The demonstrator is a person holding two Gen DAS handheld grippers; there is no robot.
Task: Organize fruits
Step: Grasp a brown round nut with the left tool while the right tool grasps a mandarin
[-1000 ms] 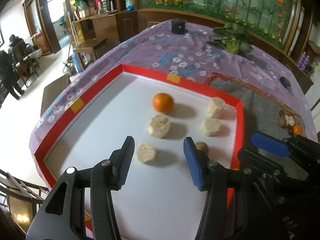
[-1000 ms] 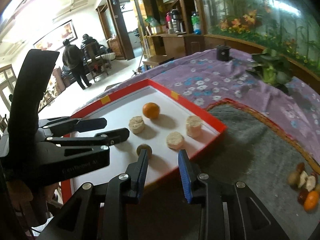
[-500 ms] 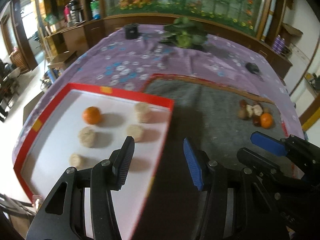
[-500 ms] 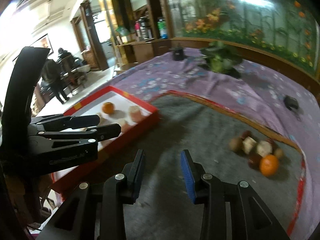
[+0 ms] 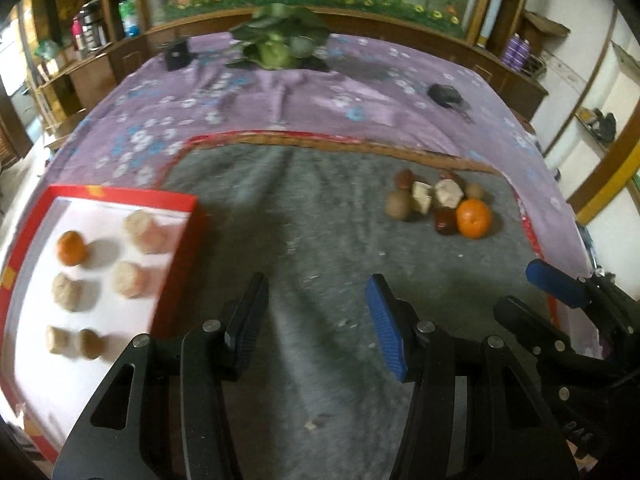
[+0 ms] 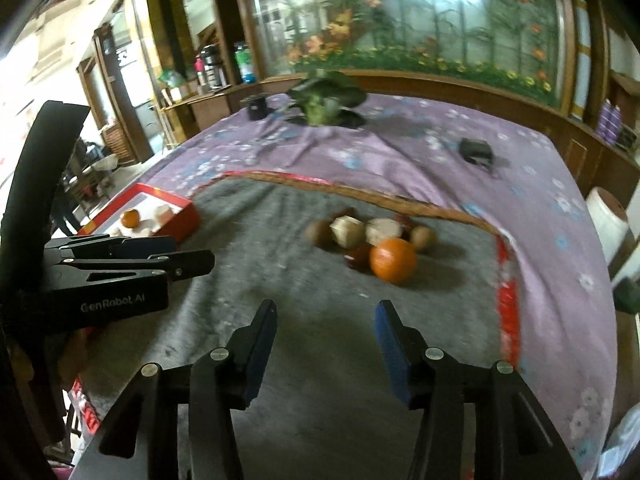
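My right gripper (image 6: pixel 324 344) has just been opening, its fingers apart and empty, the left gripper (image 5: pixel 316 320) likewise apart and empty. Beyond both, the fruit pile (image 6: pixel 370 242) lies nearer the right one, orange (image 6: pixel 393 261) foremost. 1 second ago both hung over the red tray (image 5: pixel 176 264), now left of the pile.

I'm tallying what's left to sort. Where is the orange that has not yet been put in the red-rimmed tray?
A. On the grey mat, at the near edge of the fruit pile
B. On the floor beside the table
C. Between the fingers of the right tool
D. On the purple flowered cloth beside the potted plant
A: the orange sits on the grey mat against the fruit pile, and the right tool holds nothing.
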